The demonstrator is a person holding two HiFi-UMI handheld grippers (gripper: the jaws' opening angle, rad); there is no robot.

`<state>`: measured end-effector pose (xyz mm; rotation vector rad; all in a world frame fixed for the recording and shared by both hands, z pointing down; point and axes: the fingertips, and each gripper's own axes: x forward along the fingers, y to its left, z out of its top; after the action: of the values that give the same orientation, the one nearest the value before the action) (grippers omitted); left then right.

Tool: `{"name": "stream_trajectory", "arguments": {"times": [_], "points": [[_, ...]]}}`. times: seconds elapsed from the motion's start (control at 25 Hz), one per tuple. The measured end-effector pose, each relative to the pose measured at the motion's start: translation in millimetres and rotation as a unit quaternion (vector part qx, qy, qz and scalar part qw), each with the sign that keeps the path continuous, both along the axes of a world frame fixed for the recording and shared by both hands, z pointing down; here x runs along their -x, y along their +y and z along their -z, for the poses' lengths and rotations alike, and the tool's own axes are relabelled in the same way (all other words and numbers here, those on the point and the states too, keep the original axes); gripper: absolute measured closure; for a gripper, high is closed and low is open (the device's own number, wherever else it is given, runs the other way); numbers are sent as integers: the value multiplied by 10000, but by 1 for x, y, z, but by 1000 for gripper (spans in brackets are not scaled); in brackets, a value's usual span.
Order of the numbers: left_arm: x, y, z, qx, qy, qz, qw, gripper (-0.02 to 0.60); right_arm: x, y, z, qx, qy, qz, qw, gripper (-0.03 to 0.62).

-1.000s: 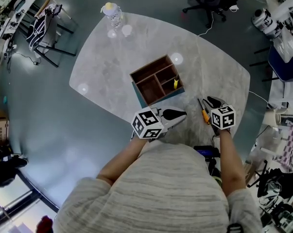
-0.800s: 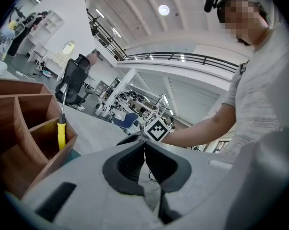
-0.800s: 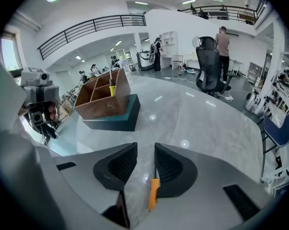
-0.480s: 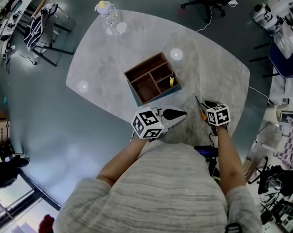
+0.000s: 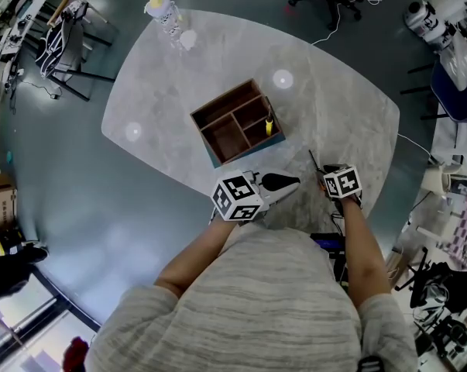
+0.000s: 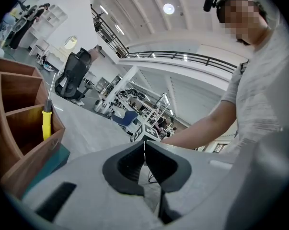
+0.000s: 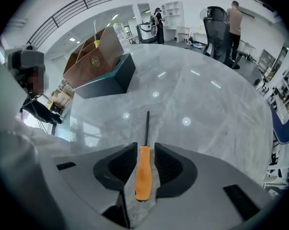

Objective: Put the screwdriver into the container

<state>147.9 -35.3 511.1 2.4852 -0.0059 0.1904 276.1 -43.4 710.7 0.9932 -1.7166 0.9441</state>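
orange handle of the screwdriver [image 7: 143,171] lies flat on the marble table [image 5: 334,91], well apart from the wooden container [image 5: 224,99]. the right gripper [image 7: 145,146] straddles the handle with its jaws narrowly apart, a sliver of table showing on each side, so no firm clamp is evident. the left gripper [image 6: 144,150] is closed on nothing, near the container. one compartment holds a yellow-handled tool [image 5: 269,124]. judged progress: early. remaining steps: clamp, lift, carry, release into a compartment.
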Motion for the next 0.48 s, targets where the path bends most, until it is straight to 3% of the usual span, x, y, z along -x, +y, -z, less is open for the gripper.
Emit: {"name": "stream_trajectory", "arguments": {"times": [0.24, 0.48], "points": [[-9, -1, -4, 53, -1, 0, 10000, 566, -2, 4, -10, 224, -11, 39, 9997, 499], [-18, -5, -7, 94, 17, 5, 10000, 566, 4, 4, -19, 470, 132, 394, 9980, 499]]}}
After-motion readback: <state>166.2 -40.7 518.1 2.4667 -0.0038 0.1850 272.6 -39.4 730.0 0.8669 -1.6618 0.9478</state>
